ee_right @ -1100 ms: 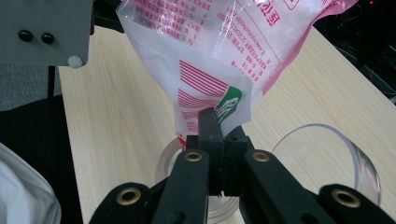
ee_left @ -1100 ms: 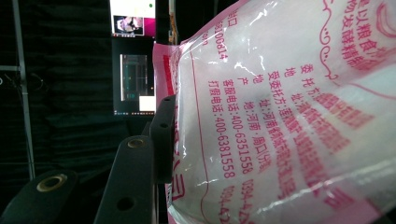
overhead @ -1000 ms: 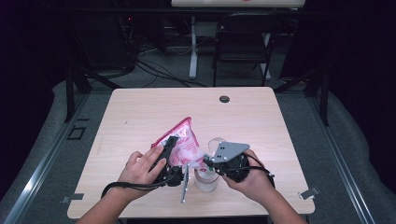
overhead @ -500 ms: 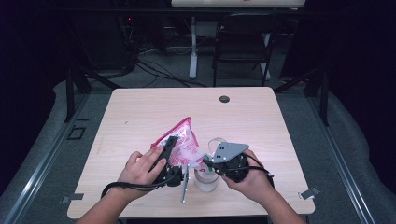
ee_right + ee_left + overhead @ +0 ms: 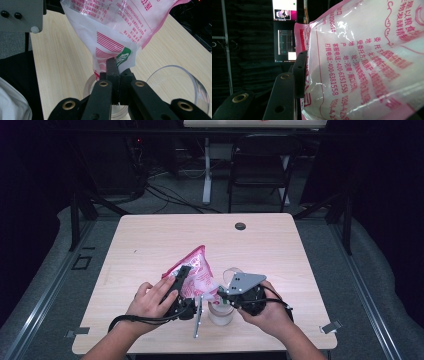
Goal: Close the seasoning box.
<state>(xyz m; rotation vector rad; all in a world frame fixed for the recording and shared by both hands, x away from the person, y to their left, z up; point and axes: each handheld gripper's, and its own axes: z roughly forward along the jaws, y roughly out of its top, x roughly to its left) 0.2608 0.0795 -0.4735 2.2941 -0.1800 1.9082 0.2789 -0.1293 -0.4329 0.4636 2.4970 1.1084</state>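
Right now, nearest the person's edge of the wooden table (image 5: 150, 240), both hands are working over the same spot. The right gripper (image 5: 115, 65) is pinching the lower corner of the pink-and-white bag (image 5: 196, 270), its two black jaws pressed flat together on the plastic just where a green patch is printed. In the right gripper view the bag (image 5: 120, 22) is hanging down from above into that pinch, and directly under the jaws a clear glass jar (image 5: 100, 97) is standing on the table with its mouth facing up, while a round clear lid (image 5: 182, 85) is lying just beside it. The left gripper (image 5: 184, 287) is gripping the bag's body from the side, jaws partway apart with the filled plastic between them; in the left gripper view one black pad is pressing against the bag (image 5: 367, 57), which is bulging with white contents behind red print. From above, the bag is tilting over the jar (image 5: 221, 312), and a thin metal tool (image 5: 198, 317) is lying on the table just left of the jar. Farther off, a small dark round cap (image 5: 240, 226) is sitting in the tabletop near the far edge, and a black chair (image 5: 260, 167) is standing beyond.
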